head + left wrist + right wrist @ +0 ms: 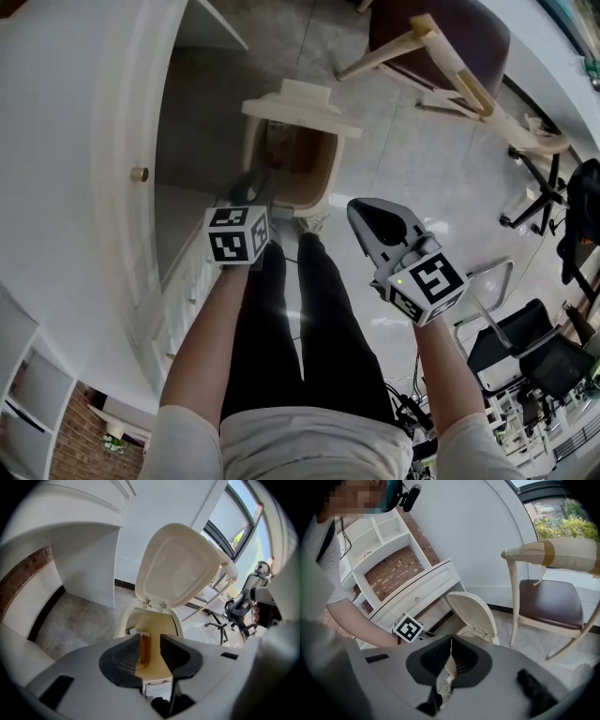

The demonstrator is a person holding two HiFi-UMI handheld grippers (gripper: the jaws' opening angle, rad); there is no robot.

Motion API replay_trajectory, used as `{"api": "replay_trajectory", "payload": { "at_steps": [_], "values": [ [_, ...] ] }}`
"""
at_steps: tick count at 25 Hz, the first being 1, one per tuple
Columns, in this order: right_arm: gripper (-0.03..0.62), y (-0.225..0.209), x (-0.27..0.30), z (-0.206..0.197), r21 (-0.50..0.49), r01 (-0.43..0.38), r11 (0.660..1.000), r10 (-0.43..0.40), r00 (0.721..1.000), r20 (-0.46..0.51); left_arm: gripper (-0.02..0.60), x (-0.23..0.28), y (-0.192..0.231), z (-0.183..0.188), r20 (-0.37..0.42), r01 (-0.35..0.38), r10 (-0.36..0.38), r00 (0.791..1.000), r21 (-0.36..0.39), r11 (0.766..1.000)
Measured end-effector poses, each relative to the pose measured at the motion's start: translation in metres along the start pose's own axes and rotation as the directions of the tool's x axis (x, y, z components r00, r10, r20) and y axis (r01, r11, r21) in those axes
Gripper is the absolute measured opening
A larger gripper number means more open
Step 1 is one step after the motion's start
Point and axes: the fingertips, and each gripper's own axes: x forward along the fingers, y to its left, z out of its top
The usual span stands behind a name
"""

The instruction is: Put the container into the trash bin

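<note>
A cream trash bin (330,178) stands on the floor in front of my feet, its lid (178,566) tipped up and open. My left gripper (255,187) hangs over the bin's mouth and points down into it. Its jaws (151,638) stand apart. An amber container (145,651) shows edge-on in the gap, close to the left pad and clear of the right one, over the bin's tan inside. My right gripper (357,210) is held to the right of the bin, shut (451,641) with nothing in it. The bin's lid (471,613) shows beyond it.
A white cabinet with a brass knob (139,173) curves round the left side, close to the bin. A wooden chair with a brown seat (441,37) stands beyond the bin, on the right. Black office chairs (534,347) are at the far right. My legs (300,309) are below.
</note>
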Motion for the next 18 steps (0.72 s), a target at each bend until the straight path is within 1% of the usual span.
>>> {"api": "replay_trajectory", "payload": {
  "at_steps": [5, 12, 15, 18],
  "values": [
    [0.028, 0.007, -0.005, 0.011, -0.019, -0.006, 1.0, 0.006, 1.0, -0.007, 0.131, -0.015, -0.002, 0.014, 0.018, -0.002, 0.002, 1.0, 0.036, 0.999],
    [0.029, 0.029, -0.025, 0.034, -0.065, -0.013, 0.998, 0.011, 1.0, -0.02, 0.104, -0.054, -0.018, 0.034, 0.028, 0.016, -0.019, 0.999, 0.098, 0.995],
    [0.028, 0.039, -0.033, 0.046, -0.076, -0.012, 0.997, 0.011, 1.0, -0.016, 0.078, -0.073, -0.03, 0.038, 0.028, 0.022, -0.027, 0.999, 0.153, 0.988],
    [0.028, 0.05, -0.043, 0.056, -0.079, -0.011, 0.997, 0.01, 1.0, -0.011, 0.045, -0.092, -0.043, 0.042, 0.031, 0.027, -0.035, 0.999, 0.244, 0.969]
  ]
}}
